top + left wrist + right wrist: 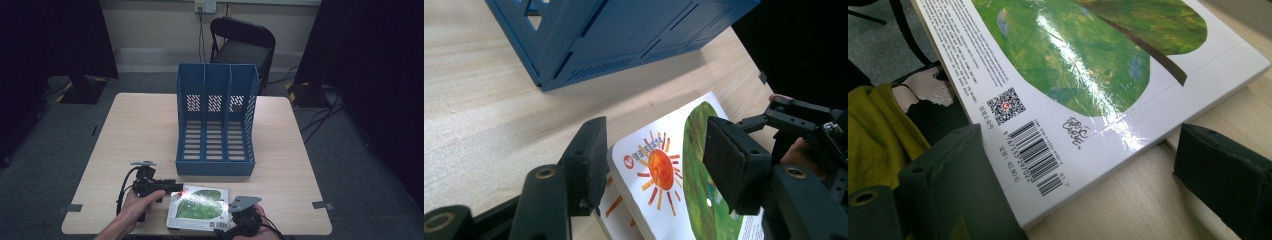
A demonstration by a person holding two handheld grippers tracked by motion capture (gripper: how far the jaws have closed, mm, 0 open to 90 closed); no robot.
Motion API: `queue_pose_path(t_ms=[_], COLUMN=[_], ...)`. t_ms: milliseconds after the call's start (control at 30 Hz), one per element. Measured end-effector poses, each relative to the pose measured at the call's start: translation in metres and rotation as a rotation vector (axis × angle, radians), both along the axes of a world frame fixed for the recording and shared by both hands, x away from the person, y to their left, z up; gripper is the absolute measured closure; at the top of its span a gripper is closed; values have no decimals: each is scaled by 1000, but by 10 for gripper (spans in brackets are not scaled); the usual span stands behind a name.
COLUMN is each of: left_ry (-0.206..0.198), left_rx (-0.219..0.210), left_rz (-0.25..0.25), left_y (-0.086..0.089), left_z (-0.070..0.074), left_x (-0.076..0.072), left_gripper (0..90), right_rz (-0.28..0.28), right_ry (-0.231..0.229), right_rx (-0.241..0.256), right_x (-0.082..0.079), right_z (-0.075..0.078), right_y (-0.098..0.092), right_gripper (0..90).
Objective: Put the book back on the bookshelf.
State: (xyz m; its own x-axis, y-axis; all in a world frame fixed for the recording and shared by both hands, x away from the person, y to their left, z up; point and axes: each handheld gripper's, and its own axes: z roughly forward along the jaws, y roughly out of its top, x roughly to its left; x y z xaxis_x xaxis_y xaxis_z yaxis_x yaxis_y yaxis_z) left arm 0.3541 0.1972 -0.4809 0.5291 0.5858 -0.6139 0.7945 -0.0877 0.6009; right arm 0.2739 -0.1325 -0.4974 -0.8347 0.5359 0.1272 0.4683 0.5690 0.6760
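A picture book [197, 207] with a green leaf on its white cover lies flat near the table's front edge. My left gripper [176, 189] is at its far left corner. In the left gripper view the gripper [654, 160] is open, its jaws either side of the corner of the book [664, 170] that bears an orange sun. My right gripper [231, 212] is at the book's near right corner. In the right gripper view that gripper [1088, 175] is open around the barcode corner of the book [1073, 60], which juts past the table edge.
A blue three-slot file holder [215, 120] stands upright at the middle of the wooden table [140, 130], just behind the book, and its side [624, 35] fills the top of the left gripper view. A black chair [242, 42] stands beyond the table.
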Motion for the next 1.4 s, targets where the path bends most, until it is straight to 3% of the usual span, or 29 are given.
queue_pose_path(t_ms=[100, 267, 500, 633, 767, 900, 1000, 1400], left_ry=[-16, -10, 18, 23, 26, 16, 12, -3], left_rx=[34, -30, -79, -78, -40, -91, -67, -120], left_rz=[-5, 1, 23, 25, 8, 0, 7, 22], left_y=[-2, 2, 4, 4, 3, 7, 4, -1], left_z=[3, 8, 5, 5, 4, 7, 7, 14], left_x=[-1, -1, -1, -1, 1, 3, 2, 2], left_gripper=[448, 467, 464, 461, 462, 528, 512, 466], right_rz=[-5, -24, -26, -30, -30, -32, -35, 2], right_ry=[10, 52, 52, 53, 48, 53, 52, 51], right_rx=[9, 40, 44, 48, 39, 50, 48, 15], right_x=[1, 6, 6, 6, 5, 5, 4, 5], right_z=[0, 1, 1, 1, 1, 1, 1, 3], right_y=[0, -2, -3, -3, -2, -3, -2, -3], right_gripper=[53, 53, 52, 52, 52, 48, 42, 37])
